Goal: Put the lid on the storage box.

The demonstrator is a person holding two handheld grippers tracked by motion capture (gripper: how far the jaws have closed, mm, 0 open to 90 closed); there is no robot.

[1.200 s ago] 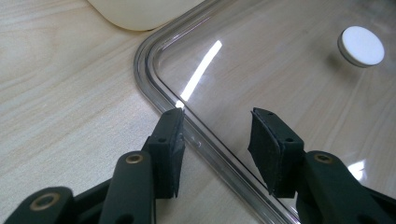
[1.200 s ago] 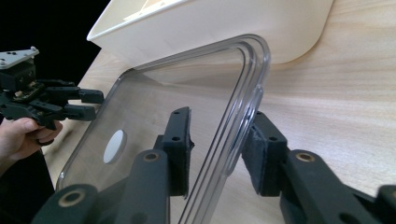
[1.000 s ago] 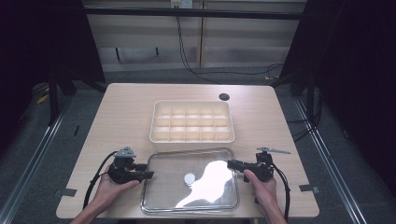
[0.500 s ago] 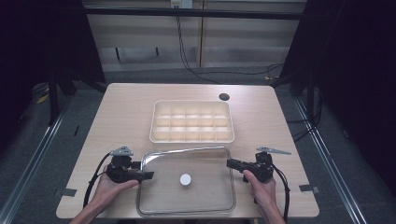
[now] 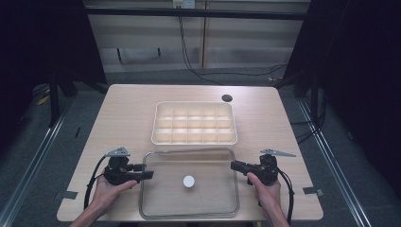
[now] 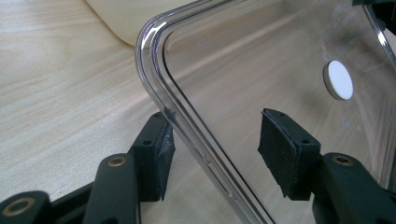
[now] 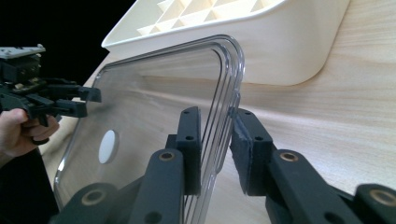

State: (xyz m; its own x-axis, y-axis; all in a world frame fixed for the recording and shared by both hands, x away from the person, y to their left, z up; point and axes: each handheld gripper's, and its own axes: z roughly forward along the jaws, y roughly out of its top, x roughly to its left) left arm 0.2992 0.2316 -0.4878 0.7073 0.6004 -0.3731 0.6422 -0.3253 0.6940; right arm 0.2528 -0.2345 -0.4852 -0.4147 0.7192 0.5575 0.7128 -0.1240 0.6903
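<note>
Holding the clear lid [image 5: 189, 182] by both short edges looked like the step in hand, so the best way was to grab each rim at about the same spot and keep the lid level. Nearest the person, the lid lay flat on the tabletop [image 5: 127, 118], with a small white round spot [image 5: 188, 181] in its middle. The left tool [image 5: 147, 175] had just been closing; its pads [image 6: 285, 149] stood about half apart with the lid's rim between them, one pad close by the rim and the other well off it, so it was not gripping yet. The right tool [image 5: 235, 166] was pinched tight on the rim of the opposite edge. Farther off, just behind the lid, sat the cream tray [image 5: 194, 124] with many little boxes. It would help to squeeze gently, since the thin rim could slip.
</note>
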